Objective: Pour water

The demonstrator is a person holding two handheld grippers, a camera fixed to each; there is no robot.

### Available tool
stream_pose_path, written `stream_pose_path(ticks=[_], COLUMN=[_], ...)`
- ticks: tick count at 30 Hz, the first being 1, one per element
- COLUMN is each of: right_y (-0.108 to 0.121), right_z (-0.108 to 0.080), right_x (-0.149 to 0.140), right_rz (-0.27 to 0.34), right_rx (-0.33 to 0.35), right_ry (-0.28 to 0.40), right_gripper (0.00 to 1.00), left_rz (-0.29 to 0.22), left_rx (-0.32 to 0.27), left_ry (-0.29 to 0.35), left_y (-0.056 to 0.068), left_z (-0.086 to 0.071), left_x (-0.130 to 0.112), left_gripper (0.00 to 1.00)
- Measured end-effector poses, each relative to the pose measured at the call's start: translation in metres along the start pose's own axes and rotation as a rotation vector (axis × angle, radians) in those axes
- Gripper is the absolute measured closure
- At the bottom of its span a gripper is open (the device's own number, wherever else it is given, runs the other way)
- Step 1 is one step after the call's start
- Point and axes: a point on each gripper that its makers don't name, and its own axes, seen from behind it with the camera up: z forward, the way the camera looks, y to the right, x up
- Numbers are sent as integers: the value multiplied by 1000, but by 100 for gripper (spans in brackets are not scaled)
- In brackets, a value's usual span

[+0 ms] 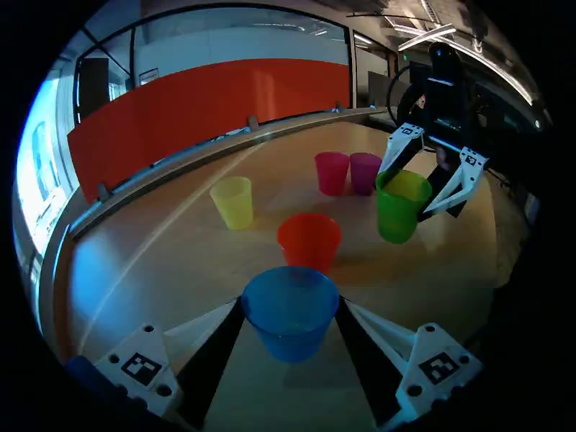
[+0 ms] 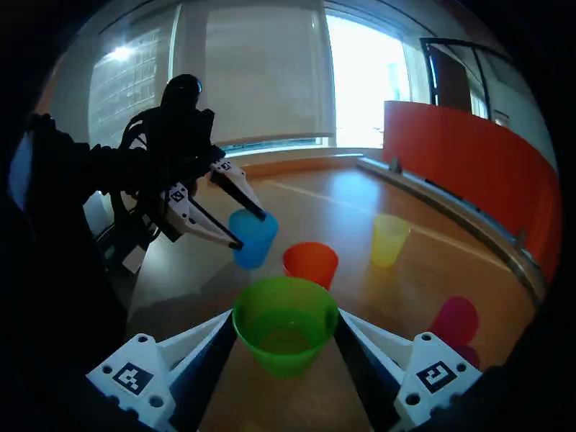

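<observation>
A blue cup (image 1: 290, 312) is held upright between the fingers of my left gripper (image 1: 290, 320), which is shut on it; some water shows at its bottom. The same blue cup (image 2: 252, 237) and left gripper (image 2: 248, 230) appear across the table in the right gripper view. My right gripper (image 2: 286, 335) is shut on a green cup (image 2: 285, 333) with liquid in it, also upright. That green cup (image 1: 400, 204) and right gripper (image 1: 414, 194) show at the right of the left gripper view. An orange cup (image 1: 309, 241) stands on the table between the two held cups.
A yellow cup (image 1: 232, 202) stands on the wooden table (image 1: 180, 252) at the left. Two pink cups (image 1: 332, 172), (image 1: 364, 172) stand side by side farther back. An orange partition (image 1: 209, 108) runs along the table's far edge. A person in dark sleeves (image 2: 79, 173) holds the grippers.
</observation>
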Motion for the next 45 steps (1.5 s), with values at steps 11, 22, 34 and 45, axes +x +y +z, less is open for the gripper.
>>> stream_pose_path(ticks=[11,22,34,45], right_y=[0,1,3,3], right_z=[4,9,12,15], right_x=[-10,-20,-33,-39], right_rz=[3,6,14,14], right_rx=[8,5,4,5], right_ry=[-21,-36,-53,-58], right_gripper=[9,9,9,9], left_rz=[-21,-25,-27,-23], left_rx=[-6,-9,-22,-29], left_ry=[-1,9,6,9], left_y=[1,3,7,10], left_z=[4,7,12,15], left_x=[-7,-8,-10,-11], left_gripper=[12,12,12,12])
